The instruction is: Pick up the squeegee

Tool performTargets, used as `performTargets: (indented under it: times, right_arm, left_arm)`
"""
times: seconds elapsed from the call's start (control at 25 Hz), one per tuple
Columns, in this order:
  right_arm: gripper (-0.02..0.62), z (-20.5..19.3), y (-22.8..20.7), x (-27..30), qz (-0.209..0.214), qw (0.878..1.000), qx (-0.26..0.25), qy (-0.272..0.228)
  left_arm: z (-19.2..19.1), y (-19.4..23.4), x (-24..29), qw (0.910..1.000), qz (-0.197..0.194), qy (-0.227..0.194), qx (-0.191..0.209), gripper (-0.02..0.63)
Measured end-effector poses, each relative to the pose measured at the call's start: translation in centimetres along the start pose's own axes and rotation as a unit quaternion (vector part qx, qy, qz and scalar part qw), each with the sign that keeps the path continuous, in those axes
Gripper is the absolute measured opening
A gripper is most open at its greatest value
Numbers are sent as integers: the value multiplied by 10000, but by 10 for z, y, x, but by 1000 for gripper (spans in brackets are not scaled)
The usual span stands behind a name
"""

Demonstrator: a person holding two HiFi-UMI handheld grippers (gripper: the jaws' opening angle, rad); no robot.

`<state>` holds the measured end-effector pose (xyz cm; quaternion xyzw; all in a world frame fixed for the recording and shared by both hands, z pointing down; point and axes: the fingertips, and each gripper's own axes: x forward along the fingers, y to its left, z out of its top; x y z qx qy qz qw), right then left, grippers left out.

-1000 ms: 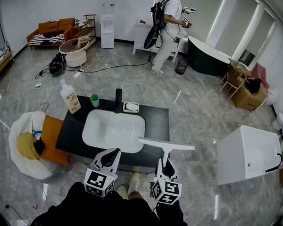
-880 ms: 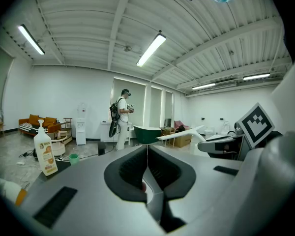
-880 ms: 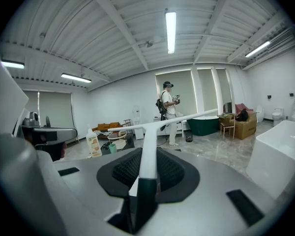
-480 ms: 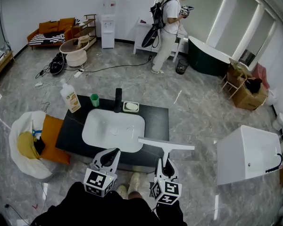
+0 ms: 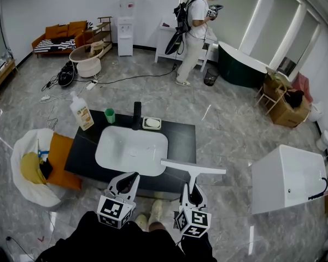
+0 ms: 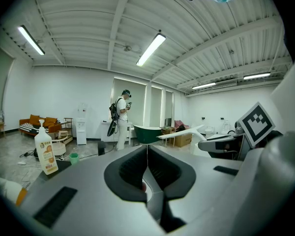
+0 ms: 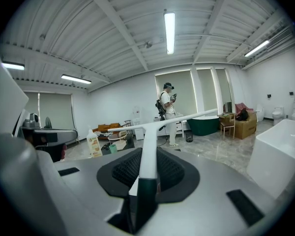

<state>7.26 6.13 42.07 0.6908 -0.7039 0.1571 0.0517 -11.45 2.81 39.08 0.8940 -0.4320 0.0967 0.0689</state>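
Note:
The squeegee (image 5: pixel 193 170) has a white handle and a long white blade. My right gripper (image 5: pixel 193 191) is shut on its handle and holds it in the air over the near right corner of the dark sink counter (image 5: pixel 181 142). In the right gripper view the handle (image 7: pixel 148 156) runs up between the jaws to the crossbar blade (image 7: pixel 179 120). My left gripper (image 5: pixel 129 182) hovers beside it at the counter's near edge, shut with nothing between its jaws. The left gripper view also shows the squeegee blade (image 6: pixel 179 132) off to the right.
On the counter sit a white basin (image 5: pixel 132 150), a black tap (image 5: pixel 136 117), a soap dish (image 5: pixel 151 124), a green cup (image 5: pixel 110 116) and a soap bottle (image 5: pixel 81 112). A white bag (image 5: pixel 30 165) stands at the left and a white box (image 5: pixel 287 178) at the right. A person (image 5: pixel 193 31) stands at the far wall.
Both grippers and the squeegee have kept still. Only the person at the far wall has shifted a little.

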Motion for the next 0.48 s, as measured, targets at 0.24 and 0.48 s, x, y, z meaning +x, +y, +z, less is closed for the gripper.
performTargets:
  times: [0.24,0.48]
  right_arm:
    - [101,-2,2,0,32,10000,-2,16]
    - [101,-4,0,0,21,10000,9,15]
  left_arm:
    - [-1,0,-2,10000,9,-21,-19,25]
    - [-3,-2,0,10000,-16,-92,-16,25]
